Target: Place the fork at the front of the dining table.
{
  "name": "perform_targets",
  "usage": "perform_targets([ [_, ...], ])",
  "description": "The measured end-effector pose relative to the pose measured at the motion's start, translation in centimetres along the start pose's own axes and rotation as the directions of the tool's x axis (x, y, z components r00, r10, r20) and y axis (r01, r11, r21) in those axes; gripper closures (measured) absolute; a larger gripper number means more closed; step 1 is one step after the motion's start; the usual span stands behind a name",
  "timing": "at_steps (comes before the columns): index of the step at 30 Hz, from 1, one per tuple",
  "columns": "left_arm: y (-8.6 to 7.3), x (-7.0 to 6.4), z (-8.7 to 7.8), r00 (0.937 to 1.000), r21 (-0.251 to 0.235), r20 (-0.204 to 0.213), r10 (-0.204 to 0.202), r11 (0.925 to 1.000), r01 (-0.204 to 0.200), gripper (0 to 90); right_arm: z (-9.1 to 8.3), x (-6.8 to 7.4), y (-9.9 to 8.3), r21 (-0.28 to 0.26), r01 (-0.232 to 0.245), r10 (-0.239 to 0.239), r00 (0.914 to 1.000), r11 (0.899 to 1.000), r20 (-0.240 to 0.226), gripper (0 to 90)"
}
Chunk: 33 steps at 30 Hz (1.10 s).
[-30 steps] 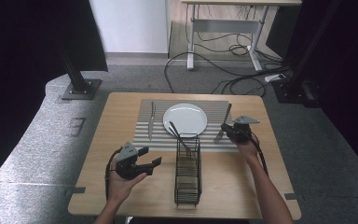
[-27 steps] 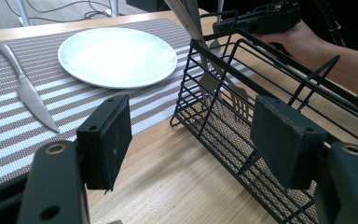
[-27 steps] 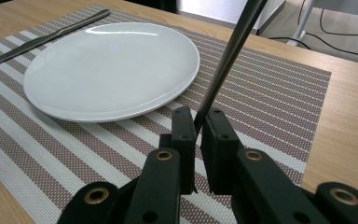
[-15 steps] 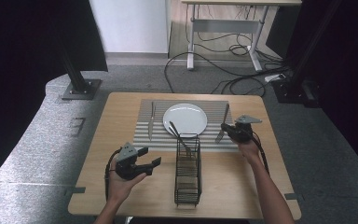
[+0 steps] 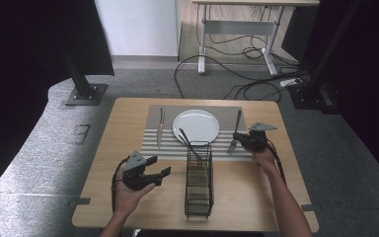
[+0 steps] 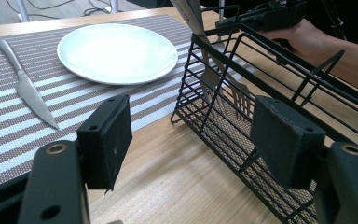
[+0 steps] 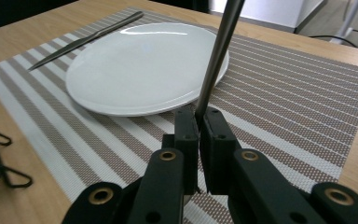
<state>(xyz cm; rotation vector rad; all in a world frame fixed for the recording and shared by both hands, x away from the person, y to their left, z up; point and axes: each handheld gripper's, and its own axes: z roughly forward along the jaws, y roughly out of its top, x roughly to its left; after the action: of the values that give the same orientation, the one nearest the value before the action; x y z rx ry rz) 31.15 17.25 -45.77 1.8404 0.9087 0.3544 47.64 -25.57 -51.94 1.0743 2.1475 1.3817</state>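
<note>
Steel fork (image 5: 235, 132) pinched in right tool (image 5: 243, 141), laying it beside plate (image 5: 196, 125). Left tool (image 5: 154, 174) wide open, empty. Next: lower, release flat on mat (image 5: 153, 143).

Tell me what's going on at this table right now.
A person is laying a place setting with a pair of tongs in each hand. The right tongs are shut on a fork, over the striped placemat to the right of the white plate. A knife lies left of the plate. The left tongs are open beside the wire caddy, which holds another fork.
</note>
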Motion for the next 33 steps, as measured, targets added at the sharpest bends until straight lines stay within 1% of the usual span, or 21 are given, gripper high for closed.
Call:
perform_targets([
  [2,0.0,0.0,0.1,1.0,0.001,0.0,0.0,1.0,0.0,29.7,0.3,0.1,0.0,0.014,-0.004,0.004,0.9993,1.0,0.037,83.3],
  [3,0.0,0.0,0.1,1.0,0.003,0.0,0.001,1.0,-0.001,29.7,0.5,0.0,0.0,0.023,-0.01,0.009,0.9988,1.0,0.047,82.8],
  [5,0.0,-0.1,0.1,1.0,0.004,0.001,0.002,1.0,-0.002,29.8,0.9,-0.1,0.1,0.038,-0.004,0.001,0.998,0.999,0.063,81.9],
  [8,-0.1,-0.1,0.2,1.0,0.005,0.002,0.003,1.0,-0.003,29.8,1.5,-0.1,0.4,0.056,0.001,-0.005,0.9975,0.998,0.071,81.7],
  [10,-0.1,-0.1,0.2,1.0,0.006,0.001,0.002,1.0,-0.002,29.8,1.9,0.0,0.4,0.052,0.003,-0.007,0.9972,0.999,0.074,81.9],
  [14,-0.2,0.0,0.1,1.0,0.006,-0.001,0.0,1.0,0.0,29.9,2.8,-0.5,0.0,0.062,-0.039,0.034,0.996,0.997,0.083,80.9],
  [16,-0.2,0.0,0.1,1.0,0.006,-0.001,0.0,1.0,0.0,29.9,3.2,-0.7,-0.3,0.075,-0.051,0.044,0.9944,0.996,0.096,80.0],
  [19,-0.2,0.2,0.0,1.0,0.005,-0.003,-0.003,1.0,0.003,29.9,3.6,-0.9,-0.6,0.078,-0.067,0.059,0.993,0.995,0.103,79.3],
  [21,-0.3,0.2,0.0,1.0,0.006,-0.005,-0.005,1.0,0.005,30.0,3.8,-0.9,-0.7,0.084,-0.067,0.057,0.9924,0.994,0.109,78.7],
  [23,-0.3,0.2,0.0,1.0,0.006,-0.006,-0.005,1.0,0.005,30.0,4.1,-0.9,-0.7,0.1,-0.053,0.041,0.9916,0.994,0.122,78.1],
  [25,-0.3,0.2,0.0,1.0,0.006,-0.007,-0.005,1.0,0.005,30.0,4.4,-0.8,-0.8,0.119,-0.049,0.032,0.9896,0.992,0.14,77.7],
  [26,-0.3,0.2,0.0,1.0,0.006,-0.007,-0.004,1.0,0.004,30.0,4.5,-0.9,-0.9,0.122,-0.056,0.038,0.9885,0.991,0.147,77.7],
  [28,-0.3,0.2,0.0,1.0,0.006,-0.008,-0.004,1.0,0.004,30.0,4.7,-0.9,-1.0,0.133,-0.064,0.039,0.9824,0.989,0.183,82.4],
  [29,-0.3,0.2,0.0,1.0,0.006,-0.008,-0.003,1.0,0.003,30.0,4.8,-1.0,-1.1,0.14,-0.07,0.043,0.9817,0.988,0.186,81.9],
  [30,-0.3,0.2,0.0,1.0,0.006,-0.009,-0.003,1.0,0.003,30.0,4.8,-1.0,-1.1,0.136,-0.08,0.053,0.981,0.988,0.187,81.8],
  [33,-0.4,0.1,0.0,1.0,0.006,-0.009,-0.003,1.0,0.003,30.1,4.8,-1.0,-1.1,0.143,-0.083,0.051,0.9766,0.986,0.209,79.7],
])
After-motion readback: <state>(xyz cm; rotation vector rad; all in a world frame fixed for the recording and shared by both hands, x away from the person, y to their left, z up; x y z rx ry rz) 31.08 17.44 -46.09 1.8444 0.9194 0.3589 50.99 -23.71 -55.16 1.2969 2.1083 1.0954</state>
